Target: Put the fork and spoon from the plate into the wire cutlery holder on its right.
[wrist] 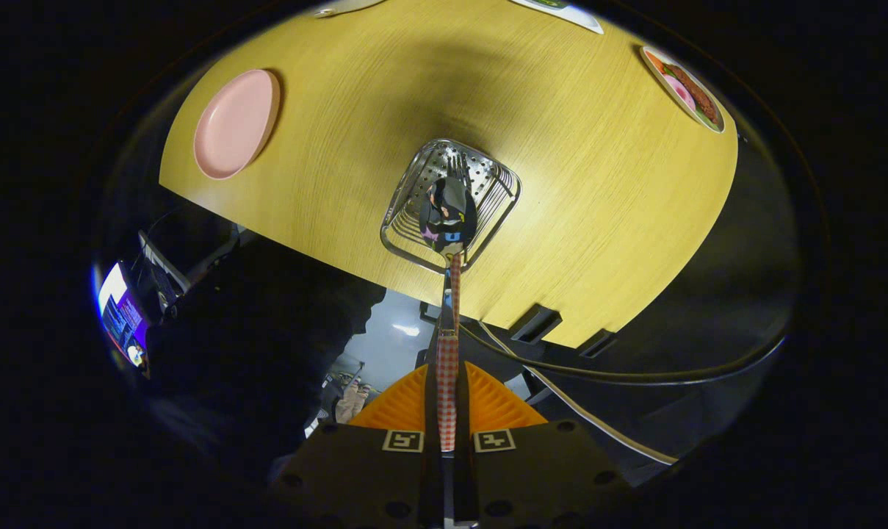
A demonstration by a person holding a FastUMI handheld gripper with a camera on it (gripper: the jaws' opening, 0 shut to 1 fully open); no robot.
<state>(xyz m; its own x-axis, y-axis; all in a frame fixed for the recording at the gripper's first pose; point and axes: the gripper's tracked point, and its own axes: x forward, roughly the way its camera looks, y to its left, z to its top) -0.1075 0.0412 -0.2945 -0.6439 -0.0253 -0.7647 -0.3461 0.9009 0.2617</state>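
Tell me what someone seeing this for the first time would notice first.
Most striking is the spoon, clamped by its checked handle between the gripper fingers and hanging bowl-down over the wire cutlery holder on the yellow table. A fork already stands inside the holder. Off to one side sits the pink plate.

Gripper (pixel 447 411) fingers closed on checked spoon (pixel 449 220) handle, bowl hanging over wire cutlery holder (pixel 488 187) with fork (pixel 458 167) inside; pink plate (pixel 234 125) well apart on wooden table (pixel 598 220).
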